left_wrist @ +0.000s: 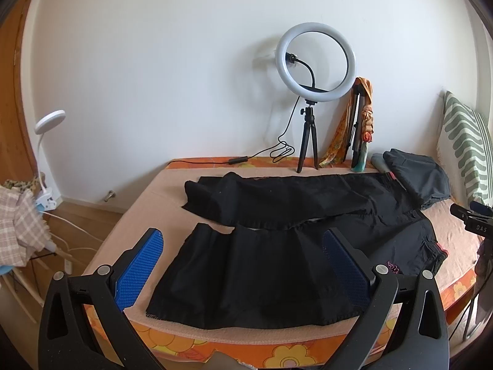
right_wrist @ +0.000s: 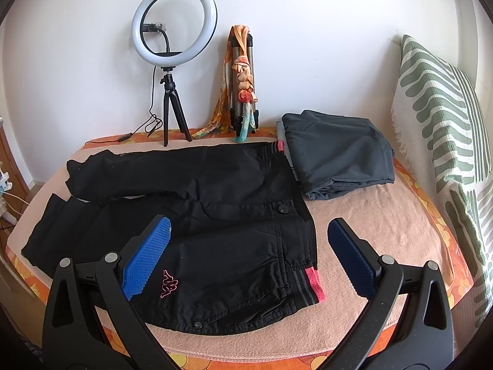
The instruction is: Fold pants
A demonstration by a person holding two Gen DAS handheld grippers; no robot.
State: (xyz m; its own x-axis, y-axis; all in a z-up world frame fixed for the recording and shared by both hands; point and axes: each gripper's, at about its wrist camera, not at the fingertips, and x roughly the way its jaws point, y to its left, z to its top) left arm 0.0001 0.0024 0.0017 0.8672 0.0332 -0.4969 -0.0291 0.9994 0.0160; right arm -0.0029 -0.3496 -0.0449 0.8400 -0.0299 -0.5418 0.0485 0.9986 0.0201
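Note:
Black pants (left_wrist: 277, 215) lie spread flat on a peach blanket, legs to the left and apart, waistband with a pink tab to the right. In the right wrist view the pants (right_wrist: 215, 203) show a pink logo and a button. My left gripper (left_wrist: 243, 246) is open and empty, hovering over the near leg's cuff end. My right gripper (right_wrist: 249, 234) is open and empty above the near waist corner. The other gripper's edge shows at the right of the left wrist view.
A folded grey garment (right_wrist: 336, 157) lies at the back right. A ring light on a tripod (right_wrist: 172, 61) and a folded tripod with a scarf (right_wrist: 243, 80) stand by the wall. A green-striped pillow (right_wrist: 443, 117) leans at right. A lamp (left_wrist: 49, 123) stands left.

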